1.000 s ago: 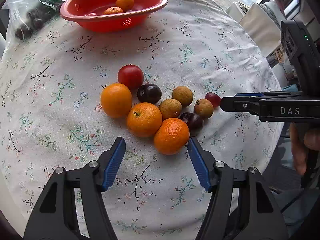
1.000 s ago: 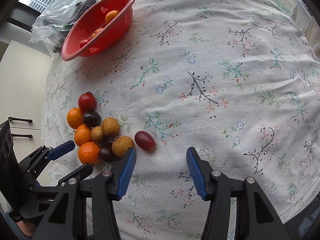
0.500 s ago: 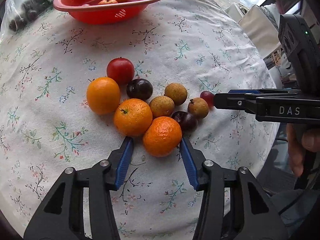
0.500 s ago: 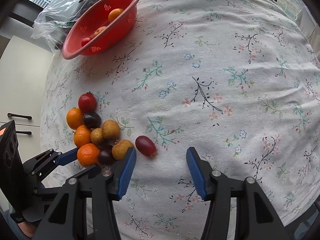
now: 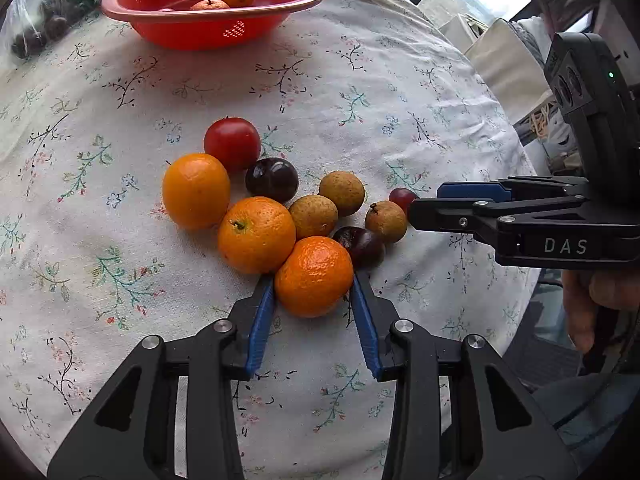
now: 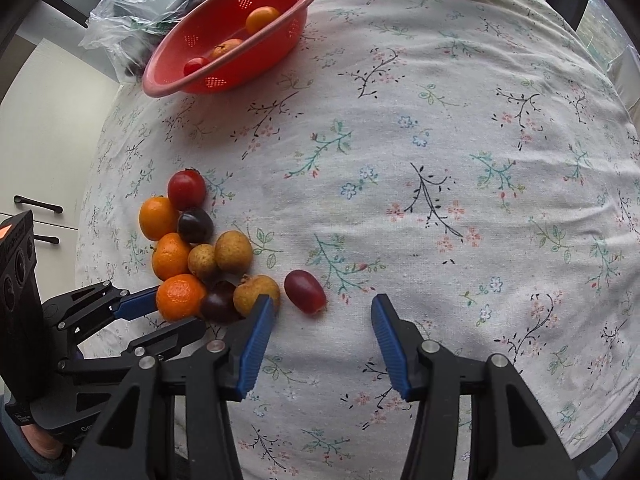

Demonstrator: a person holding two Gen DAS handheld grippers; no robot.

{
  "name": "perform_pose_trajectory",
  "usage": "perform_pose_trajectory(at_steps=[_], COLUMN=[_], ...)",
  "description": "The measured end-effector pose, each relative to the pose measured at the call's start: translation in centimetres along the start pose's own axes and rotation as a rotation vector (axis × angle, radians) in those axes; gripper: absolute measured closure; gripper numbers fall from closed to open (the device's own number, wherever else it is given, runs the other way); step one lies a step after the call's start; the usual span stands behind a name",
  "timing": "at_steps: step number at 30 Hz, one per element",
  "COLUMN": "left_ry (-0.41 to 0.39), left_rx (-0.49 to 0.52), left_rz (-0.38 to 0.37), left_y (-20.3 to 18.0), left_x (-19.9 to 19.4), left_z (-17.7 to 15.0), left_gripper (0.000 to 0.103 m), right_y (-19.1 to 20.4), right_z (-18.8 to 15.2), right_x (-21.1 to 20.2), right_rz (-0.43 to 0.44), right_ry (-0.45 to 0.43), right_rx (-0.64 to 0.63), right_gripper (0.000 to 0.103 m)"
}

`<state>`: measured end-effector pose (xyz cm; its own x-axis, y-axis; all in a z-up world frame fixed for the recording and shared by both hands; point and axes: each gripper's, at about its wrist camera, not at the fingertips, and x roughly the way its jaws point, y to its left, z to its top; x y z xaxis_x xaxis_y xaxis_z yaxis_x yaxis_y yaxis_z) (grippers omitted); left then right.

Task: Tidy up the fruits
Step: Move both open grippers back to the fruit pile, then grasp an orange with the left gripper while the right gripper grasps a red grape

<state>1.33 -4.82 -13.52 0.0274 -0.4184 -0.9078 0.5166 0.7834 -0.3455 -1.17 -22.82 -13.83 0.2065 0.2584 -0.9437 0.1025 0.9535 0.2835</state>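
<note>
- The left gripper (image 5: 313, 295) closed its jaws around the nearest mandarin (image 5: 314, 276) by the surface's near edge, seemingly touching, for lifting.
- The right gripper (image 6: 322, 322) hovered beside the grape (image 6: 305, 291), jaws spread, narrowing slightly.

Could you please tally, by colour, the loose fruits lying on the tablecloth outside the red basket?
Orange: 3, first, nearest the left gripper
Brown: 3, first
Dark purple: 2, first
Red: 2, the round one and the small oval one
Total: 10
</note>
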Motion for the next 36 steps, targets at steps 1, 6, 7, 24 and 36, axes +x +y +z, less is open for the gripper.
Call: perform_pose_trajectory(at_steps=[1, 6, 7, 24, 36], left_ry=[-0.002, -0.020, -0.023, -0.016, -0.024], left_rx=[-0.005, -0.016, -0.017, -0.026, -0.044], left_rz=[-0.006, -0.027, -0.030, -0.032, -0.024], left_y=[0.1, 0.4, 0.4, 1.1, 1.4], left_x=[0.0, -0.2, -0.2, -1.0, -1.2], left_z=[0.0, -0.2, -0.2, -1.4, -2.0], left_gripper=[0.068, 0.068, 0.068, 0.068, 0.068], right_y=[0.1, 0.3, 0.3, 3.3, 7.6], right_z=[0.0, 0.6, 0.7, 0.9, -1.3], right_x=[0.0, 0.0, -0.1, 0.7, 2.6], right_rz=[0.000, -0.008, -0.012, -0.058, -0.209], right_ry=[-0.002, -0.014, -0.013, 0.026, 0.015], right_rx=[-0.007, -0.036, -0.045, -0.303, -0.626], right_gripper=[0.050, 0.054, 0.055, 0.066, 0.075])
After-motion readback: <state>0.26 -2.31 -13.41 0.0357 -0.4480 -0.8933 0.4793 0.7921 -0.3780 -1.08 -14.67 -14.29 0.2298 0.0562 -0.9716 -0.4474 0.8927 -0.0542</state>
